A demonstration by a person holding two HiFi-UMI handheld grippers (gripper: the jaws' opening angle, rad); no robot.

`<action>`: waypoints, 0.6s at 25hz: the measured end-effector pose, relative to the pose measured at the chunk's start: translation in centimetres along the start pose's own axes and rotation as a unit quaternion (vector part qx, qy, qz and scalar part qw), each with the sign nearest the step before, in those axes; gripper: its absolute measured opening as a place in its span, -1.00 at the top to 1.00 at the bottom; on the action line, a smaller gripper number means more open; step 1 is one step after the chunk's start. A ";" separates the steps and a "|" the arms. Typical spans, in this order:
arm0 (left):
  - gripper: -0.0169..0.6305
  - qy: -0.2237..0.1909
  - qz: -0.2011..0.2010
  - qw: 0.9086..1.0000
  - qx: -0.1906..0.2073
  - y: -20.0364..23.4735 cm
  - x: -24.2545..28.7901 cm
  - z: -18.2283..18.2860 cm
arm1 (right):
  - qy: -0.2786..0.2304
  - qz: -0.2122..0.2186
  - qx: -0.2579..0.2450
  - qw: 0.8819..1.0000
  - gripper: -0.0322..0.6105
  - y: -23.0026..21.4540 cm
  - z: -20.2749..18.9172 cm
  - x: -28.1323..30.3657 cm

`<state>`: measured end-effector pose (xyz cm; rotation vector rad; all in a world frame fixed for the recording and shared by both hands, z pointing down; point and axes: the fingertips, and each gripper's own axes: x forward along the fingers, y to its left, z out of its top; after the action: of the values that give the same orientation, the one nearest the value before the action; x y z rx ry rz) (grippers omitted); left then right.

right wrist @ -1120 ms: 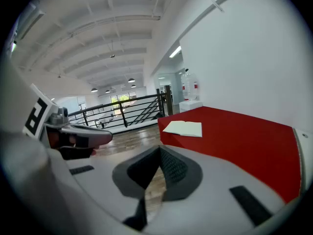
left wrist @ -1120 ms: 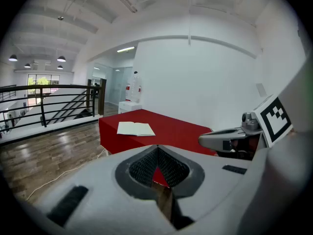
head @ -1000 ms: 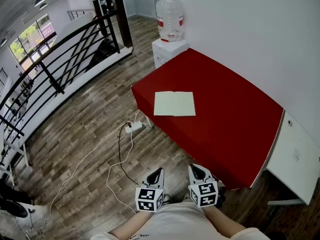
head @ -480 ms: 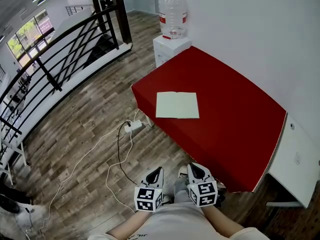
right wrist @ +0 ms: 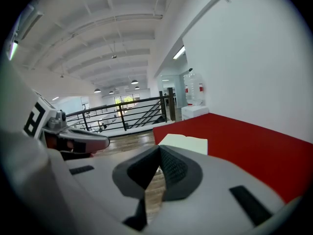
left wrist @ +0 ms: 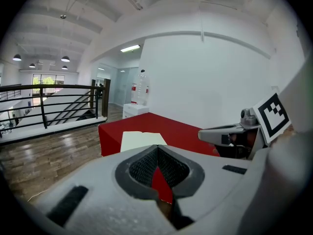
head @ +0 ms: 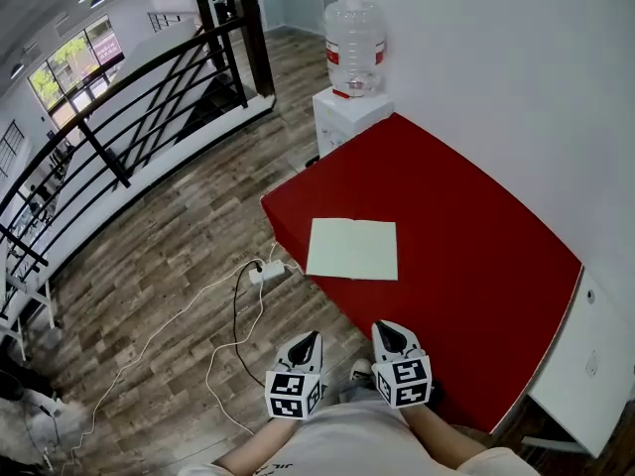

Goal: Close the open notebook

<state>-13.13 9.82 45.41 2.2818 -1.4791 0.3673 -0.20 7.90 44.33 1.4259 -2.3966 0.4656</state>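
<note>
An open notebook with pale blank pages lies flat near the front left corner of the red table. Both grippers are held close to the person's body, short of the table's near edge and apart from the notebook. My left gripper points toward the table with its jaws together and nothing in them. Beside it, my right gripper is also shut and empty. The left gripper view shows the notebook beyond the closed tips. In the right gripper view the notebook lies ahead of the tips.
A water bottle stands on a white cabinet at the table's far corner. A power strip and cables lie on the wooden floor left of the table. A black railing runs along the left. A white desk adjoins the table's right end.
The person has walked toward the table with both grippers. The notebook and table edge now appear nearer to the grippers. Both jaws stay closed.
</note>
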 end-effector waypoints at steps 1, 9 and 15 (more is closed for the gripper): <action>0.93 -0.002 0.003 1.000 -0.001 0.1 0.9 0.6 | 0.000 0.003 -0.003 1.000 0.89 -0.7 0.5 0.7; 0.93 -0.008 0.015 1.000 -0.004 0.0 6.2 3.1 | 0.001 0.014 -0.005 1.000 0.89 -5.2 2.4 4.3; 0.93 -0.003 0.010 1.000 0.000 0.5 8.5 4.2 | 0.004 0.013 0.004 1.000 0.89 -6.5 3.0 6.2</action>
<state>-10.13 0.83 45.35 2.2719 -1.5046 0.3671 2.43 -1.21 45.01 1.3965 -2.4120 0.4869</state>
